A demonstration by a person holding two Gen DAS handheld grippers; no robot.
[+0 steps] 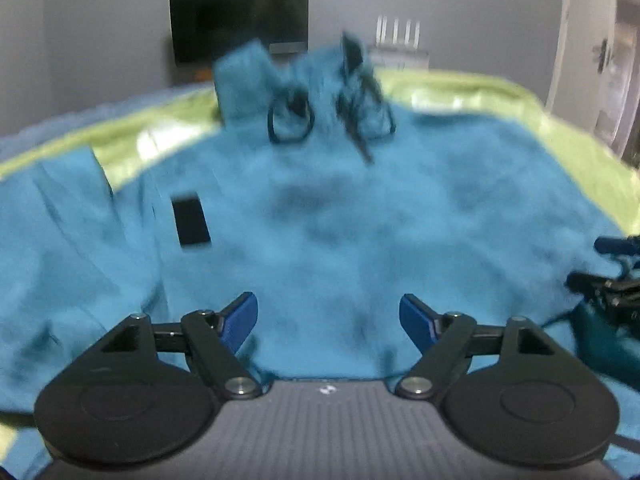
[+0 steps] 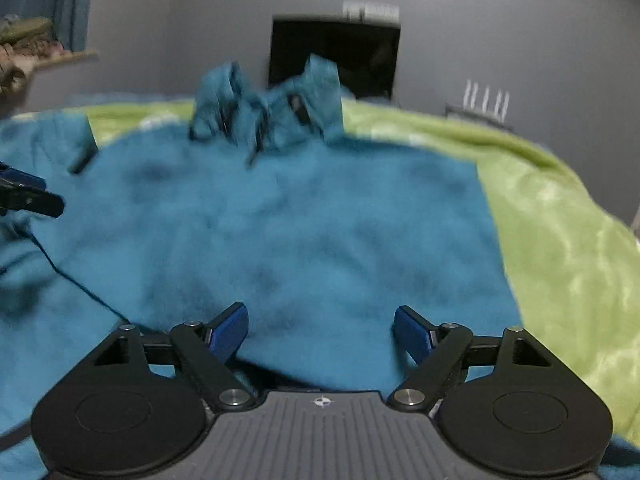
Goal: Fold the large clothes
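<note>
A large teal hooded garment lies spread over a green blanket, its hood and dark drawstrings at the far side. A black patch marks its left part. My left gripper is open just above the near edge of the cloth, blue pads apart with nothing pinched. In the right wrist view the same garment fills the middle, and my right gripper is open over its near hem. Each gripper shows at the edge of the other's view, the right gripper and the left gripper.
The green blanket covers a bed and runs off to the right. A dark screen hangs on the grey wall behind. A white router with antennas stands at the back right. A cluttered shelf is at the far left.
</note>
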